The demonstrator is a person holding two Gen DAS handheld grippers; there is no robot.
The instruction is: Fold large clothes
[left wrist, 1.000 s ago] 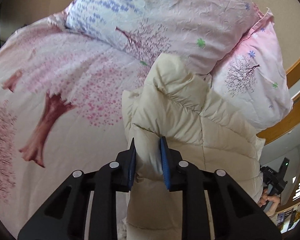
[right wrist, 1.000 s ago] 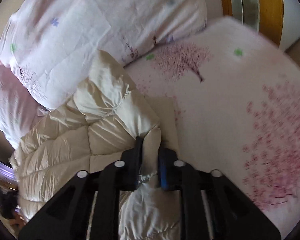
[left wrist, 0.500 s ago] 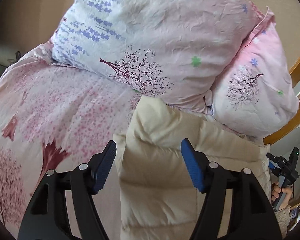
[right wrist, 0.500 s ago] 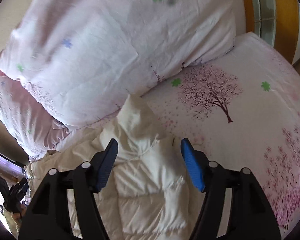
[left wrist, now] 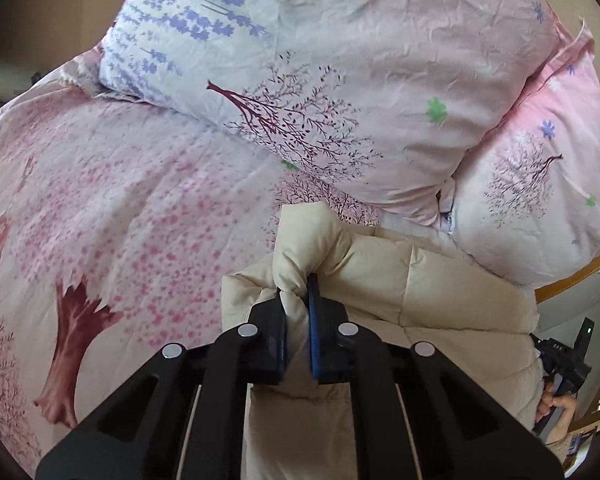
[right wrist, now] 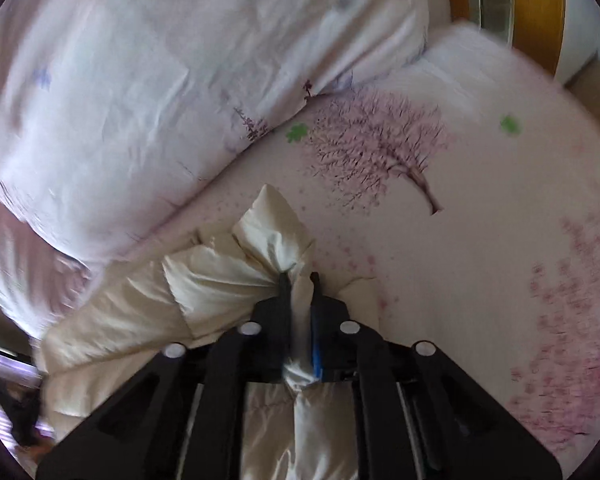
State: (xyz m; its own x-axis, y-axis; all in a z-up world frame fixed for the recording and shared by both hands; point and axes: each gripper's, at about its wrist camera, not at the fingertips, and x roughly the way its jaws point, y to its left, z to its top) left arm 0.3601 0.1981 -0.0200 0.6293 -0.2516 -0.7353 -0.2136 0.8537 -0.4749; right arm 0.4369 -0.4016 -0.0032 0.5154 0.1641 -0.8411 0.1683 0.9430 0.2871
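Both grippers clamp a cream quilted puffer jacket [left wrist: 400, 280] on a bed spread with a pink cherry-tree duvet [left wrist: 140, 208]. The left gripper [left wrist: 298, 300], its jaws having just been closing, pinches a puffy corner of the jacket that bunches between and ahead of its blue-padded fingers [left wrist: 314, 320]. The right gripper [right wrist: 300, 284], jaws likewise just closing, holds a gathered fold at the jacket's opposite corner, the fabric fanning out in pleats to its left.

Beyond each gripper's tips the jacket's edge lies near, perhaps touching, a large pale floral pillow [left wrist: 360, 80]; in the left view a second, pinker pillow [left wrist: 540, 184] sits further to the right, beside a curved wooden bed frame [left wrist: 572, 280]. The rest of the jacket spreads behind and below the grippers, toward the person, whose hand [left wrist: 556, 406] on the other gripper's handle shows at the lower right edge of the left view.

The step in hand appears to be securing the two far corners before carrying them over to make a fold. Doing it well likely means keeping both grips deep enough that the slippery, air-filled shell does not slide out, lifting the two corners level and together so the edge stays straight, and laying them down squarely on the jacket's near part. Pulling unevenly could skew the fold.
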